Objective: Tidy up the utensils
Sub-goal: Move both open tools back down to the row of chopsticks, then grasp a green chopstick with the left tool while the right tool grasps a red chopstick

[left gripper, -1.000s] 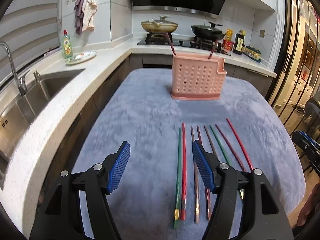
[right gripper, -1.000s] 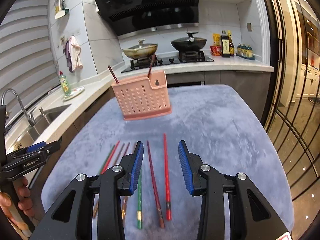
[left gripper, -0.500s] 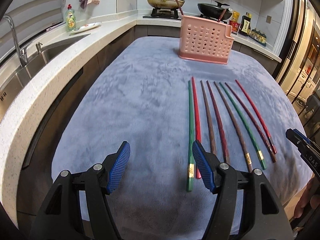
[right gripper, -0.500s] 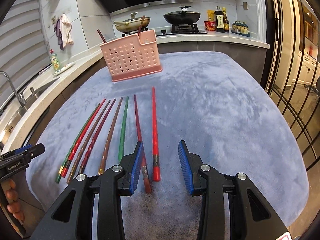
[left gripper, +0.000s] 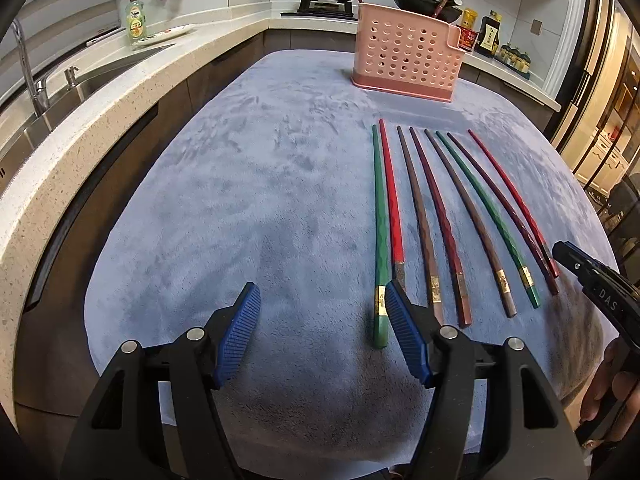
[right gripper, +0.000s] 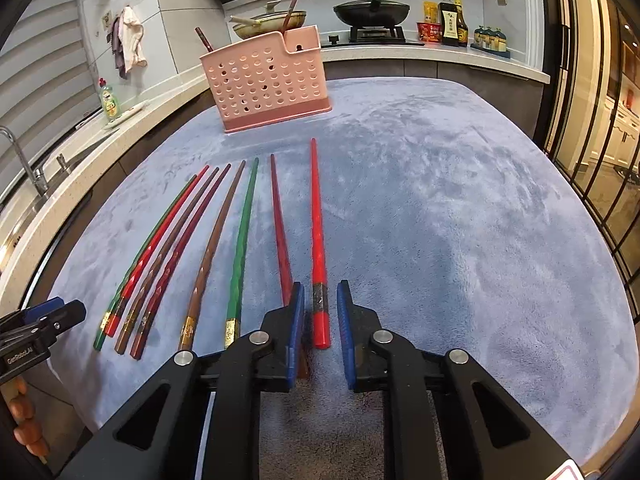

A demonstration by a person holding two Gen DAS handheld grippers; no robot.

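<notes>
Both claws have dropped toward the grey-blue plush bench [left gripper: 240, 200], and the chopsticks now lie just ahead of them. Behind runs a speckled kitchen worktop [left gripper: 100, 112] with a sink. At twelve o'clock on the bench stands a pink perforated holder [right gripper: 268, 84], two chopsticks poking from it. Left claw [left gripper: 320, 312] gapes, unclenched, green chopstick [left gripper: 380, 240] inside its right pad. Right claw [right gripper: 318, 308] is closing around the red chopstick [right gripper: 318, 240], pads not yet touching. "DAS" shows on the right tool.

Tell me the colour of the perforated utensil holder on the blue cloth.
Pink; the holder shows best in the right wrist view.
</notes>
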